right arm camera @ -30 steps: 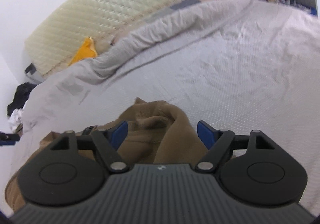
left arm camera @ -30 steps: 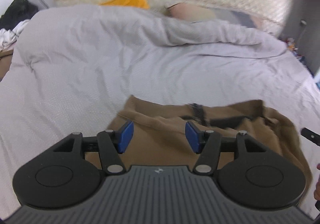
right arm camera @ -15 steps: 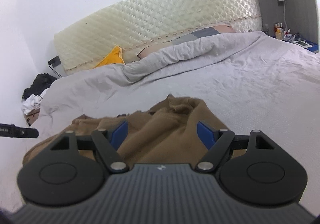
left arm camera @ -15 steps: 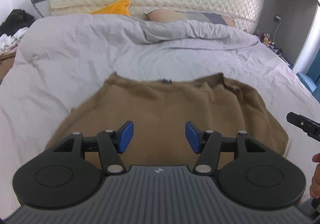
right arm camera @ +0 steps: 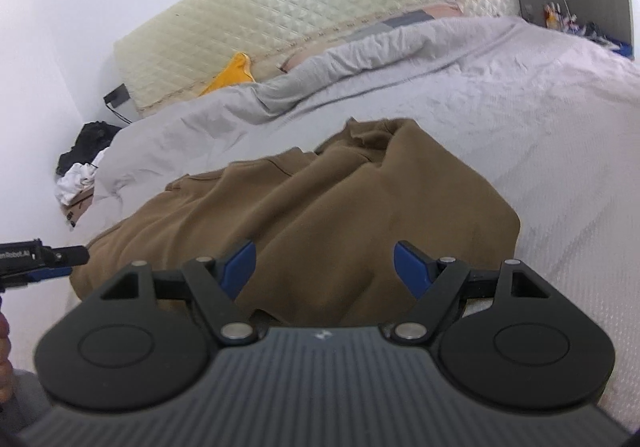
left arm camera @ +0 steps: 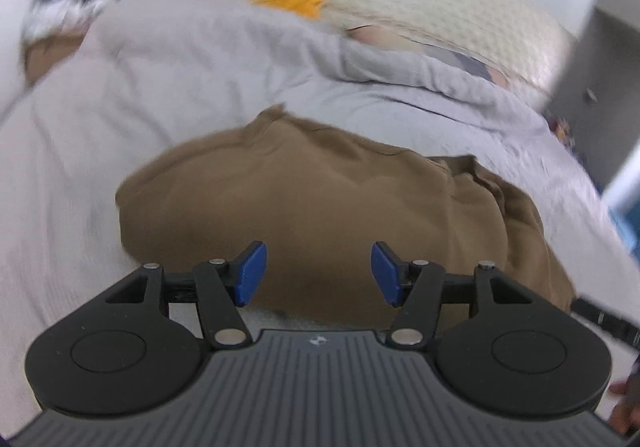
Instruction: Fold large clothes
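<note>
Grey bedding covers the bed (right arm camera: 520, 95), and the brown garment (right arm camera: 320, 207) lies bunched on it, long axis running nine to three, at twelve o'clock of both grippers. The right gripper (right arm camera: 324, 267) gapes empty; the left gripper (left arm camera: 318, 273) is opening, gripping nothing.

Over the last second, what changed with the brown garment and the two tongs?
Both views pulled back from the brown garment, which went from bunched to spread wider across the grey bedcover, its right side rumpled throughout. Left tongs are opening slightly, pads bare. Right tongs stayed wide open and bare. Neither took hold of anything.
</note>
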`<act>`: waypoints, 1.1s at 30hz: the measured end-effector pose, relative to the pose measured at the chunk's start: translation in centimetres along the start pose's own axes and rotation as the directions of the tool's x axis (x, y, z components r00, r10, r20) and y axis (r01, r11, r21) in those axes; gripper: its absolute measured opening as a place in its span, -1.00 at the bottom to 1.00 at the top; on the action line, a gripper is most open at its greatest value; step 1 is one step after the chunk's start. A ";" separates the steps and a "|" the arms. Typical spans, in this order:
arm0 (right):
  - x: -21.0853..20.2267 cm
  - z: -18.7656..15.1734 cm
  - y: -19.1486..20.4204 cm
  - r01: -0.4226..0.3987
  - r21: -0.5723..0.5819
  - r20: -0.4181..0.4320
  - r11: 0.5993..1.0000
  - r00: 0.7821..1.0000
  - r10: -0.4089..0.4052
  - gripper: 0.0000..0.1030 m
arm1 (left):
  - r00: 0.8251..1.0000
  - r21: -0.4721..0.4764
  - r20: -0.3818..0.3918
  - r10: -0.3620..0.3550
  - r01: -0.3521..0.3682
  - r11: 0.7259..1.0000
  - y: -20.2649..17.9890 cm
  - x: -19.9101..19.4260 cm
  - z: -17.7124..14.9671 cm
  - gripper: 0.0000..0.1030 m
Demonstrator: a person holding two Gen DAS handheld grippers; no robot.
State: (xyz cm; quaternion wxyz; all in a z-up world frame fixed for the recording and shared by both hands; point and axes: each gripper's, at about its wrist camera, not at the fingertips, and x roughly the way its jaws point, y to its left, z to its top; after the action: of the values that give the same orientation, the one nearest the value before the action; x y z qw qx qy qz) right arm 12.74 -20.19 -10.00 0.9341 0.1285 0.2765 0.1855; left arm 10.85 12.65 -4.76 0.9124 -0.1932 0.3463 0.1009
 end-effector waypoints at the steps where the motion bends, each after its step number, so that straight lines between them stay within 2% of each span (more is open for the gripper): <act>1: 0.3 0.0 -0.3 -0.004 0.016 -0.011 1.000 1.000 0.004 0.52 | 1.000 -0.045 -0.022 -0.001 0.000 0.999 0.8 0.5 0.1 0.34; 3: 0.8 -0.2 -0.8 -0.014 0.049 -0.032 0.999 0.999 0.016 0.52 | 0.999 -0.113 -0.050 -0.015 0.010 0.994 2.2 1.4 0.5 0.44; 5: 1.2 -0.4 -1.3 -0.016 0.072 -0.049 0.997 0.999 0.019 0.52 | 0.998 -0.153 -0.069 0.012 -0.022 0.988 3.2 2.1 0.5 0.56; 6: 1.4 -0.6 -1.4 -0.013 0.081 -0.059 0.997 0.998 0.018 0.52 | 0.996 -0.175 -0.079 0.031 -0.044 0.984 3.7 2.5 0.4 0.68; 7: 1.8 -0.6 -1.6 -0.010 0.093 -0.071 0.996 0.997 0.017 0.52 | 0.996 -0.202 -0.086 0.039 -0.056 0.978 4.3 2.8 0.5 0.81; 9: 2.4 -0.8 -2.1 -0.009 0.117 -0.094 0.993 0.995 0.021 0.52 | 0.994 -0.286 -0.101 0.034 -0.062 0.956 5.7 3.5 0.5 0.88; 13: 3.3 -1.0 -3.0 -0.006 0.167 -0.125 0.986 0.992 0.027 0.52 | 0.992 -0.462 -0.124 0.013 -0.069 0.884 8.4 5.3 0.5 0.95; 15: 3.5 -1.1 -3.4 -0.003 0.195 -0.133 0.981 0.991 0.030 0.52 | 0.991 -0.549 -0.129 -0.038 -0.039 0.835 9.6 6.6 0.4 0.95; 19: 4.1 -1.1 -4.0 -0.013 0.243 -0.149 0.970 0.988 0.051 0.52 | 0.981 -0.714 -0.133 -0.141 0.004 0.700 11.5 9.7 0.0 1.00; 21: 4.4 -1.3 -4.0 -0.021 0.257 -0.159 0.966 0.985 0.063 0.52 | 0.981 -0.741 -0.118 -0.151 0.014 0.671 12.0 10.6 0.1 1.00; 28: 5.2 -1.5 -5.0 -0.037 0.345 -0.168 0.938 0.981 0.101 0.53 | 0.979 -0.743 -0.034 -0.203 0.111 0.660 12.3 11.1 -0.2 0.97; 33: 4.7 -1.9 -6.6 -0.062 0.471 -0.127 0.880 0.982 0.138 0.55 | 0.979 -0.696 0.005 -0.205 0.150 0.702 11.8 10.2 -0.2 0.71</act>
State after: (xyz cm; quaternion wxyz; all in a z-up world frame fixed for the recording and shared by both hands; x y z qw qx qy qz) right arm 17.14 -23.94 -15.99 0.8406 0.3476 0.3784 0.1714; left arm 14.49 23.76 -15.08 0.7659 -0.5563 0.2961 0.1276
